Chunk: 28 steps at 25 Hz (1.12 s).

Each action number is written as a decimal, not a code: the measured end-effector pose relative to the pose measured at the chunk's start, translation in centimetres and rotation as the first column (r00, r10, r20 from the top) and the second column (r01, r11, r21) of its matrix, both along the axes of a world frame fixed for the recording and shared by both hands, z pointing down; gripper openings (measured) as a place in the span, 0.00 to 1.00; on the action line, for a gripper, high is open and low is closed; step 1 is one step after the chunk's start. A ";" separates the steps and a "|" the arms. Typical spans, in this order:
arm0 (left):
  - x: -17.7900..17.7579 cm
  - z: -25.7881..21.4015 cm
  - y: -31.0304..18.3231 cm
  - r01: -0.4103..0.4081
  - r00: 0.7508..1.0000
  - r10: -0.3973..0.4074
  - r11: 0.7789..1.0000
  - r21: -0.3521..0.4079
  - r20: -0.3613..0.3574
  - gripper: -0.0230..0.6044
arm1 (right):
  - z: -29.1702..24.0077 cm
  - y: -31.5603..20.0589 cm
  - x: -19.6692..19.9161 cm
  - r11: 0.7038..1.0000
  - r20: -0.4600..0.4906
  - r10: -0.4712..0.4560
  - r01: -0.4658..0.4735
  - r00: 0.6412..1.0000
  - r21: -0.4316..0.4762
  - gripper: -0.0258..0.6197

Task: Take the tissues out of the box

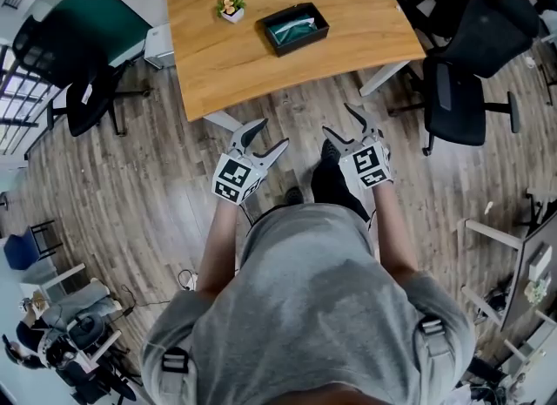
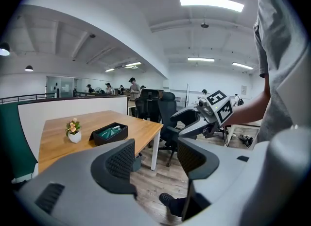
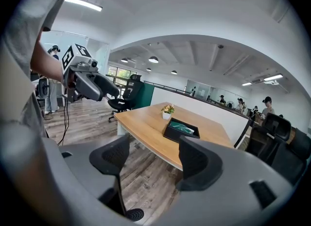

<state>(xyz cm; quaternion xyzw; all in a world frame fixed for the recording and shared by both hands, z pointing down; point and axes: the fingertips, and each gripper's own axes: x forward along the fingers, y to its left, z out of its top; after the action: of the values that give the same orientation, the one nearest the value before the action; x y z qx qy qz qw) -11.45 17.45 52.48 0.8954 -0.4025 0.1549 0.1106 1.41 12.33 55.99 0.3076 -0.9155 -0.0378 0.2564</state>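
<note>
Left gripper (image 1: 272,133) and right gripper (image 1: 338,119) both released, empty; black box (image 1: 293,29) at 12 o'clock on table (image 1: 218,68), teal contents indistinct, plainest from the head view.

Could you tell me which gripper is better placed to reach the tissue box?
Right, marginally. The left gripper and right gripper are open, empty, short of the table; the right gripper view frames the box between its jaws, the left gripper view shows it aside.

Black box (image 1: 306,42): open-topped, rectangular, flat on wooden table (image 1: 218,68), mid-width, toward near edge, turned askew to it. Tissues (image 1: 291,30) inside box (teal pack, glossy wrap), lying flat.
</note>
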 end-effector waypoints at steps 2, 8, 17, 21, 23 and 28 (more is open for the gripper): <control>0.2 0.0 -1.4 0.000 1.000 0.000 1.000 -0.002 0.005 0.49 | 0.2 -1.4 0.2 1.000 0.001 -0.002 0.002 1.000 -0.005 0.55; 0.8 -0.2 -5.5 0.010 1.000 -0.010 1.000 -0.003 0.027 0.49 | 0.3 -5.5 0.7 1.000 0.003 -0.019 0.019 1.000 -0.016 0.54; 2.5 -0.5 -10.9 0.055 0.998 -0.055 0.998 -0.005 0.039 0.49 | 0.3 -11.7 2.7 0.997 -0.009 -0.072 0.072 0.997 -0.027 0.54; 2.9 -0.2 -12.7 0.092 0.995 -0.091 0.996 -0.016 0.045 0.49 | 0.6 -14.2 3.0 0.994 -0.003 -0.100 0.100 0.995 -0.036 0.54; 3.0 -0.2 -13.4 0.119 0.992 -0.118 0.993 -0.019 0.046 0.49 | 0.6 -15.2 3.1 0.992 -0.001 -0.120 0.120 0.993 -0.040 0.53; 3.8 0.1 -15.3 0.171 0.984 -0.170 0.985 -0.026 0.053 0.49 | 0.9 -17.4 3.5 0.986 0.008 -0.159 0.159 0.987 -0.045 0.53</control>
<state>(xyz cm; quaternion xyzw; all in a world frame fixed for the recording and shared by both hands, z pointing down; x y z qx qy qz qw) -7.70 2.11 52.57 0.8517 -0.4779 0.1735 0.1271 4.94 -5.08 56.90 0.2279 -0.9383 -0.0369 0.2576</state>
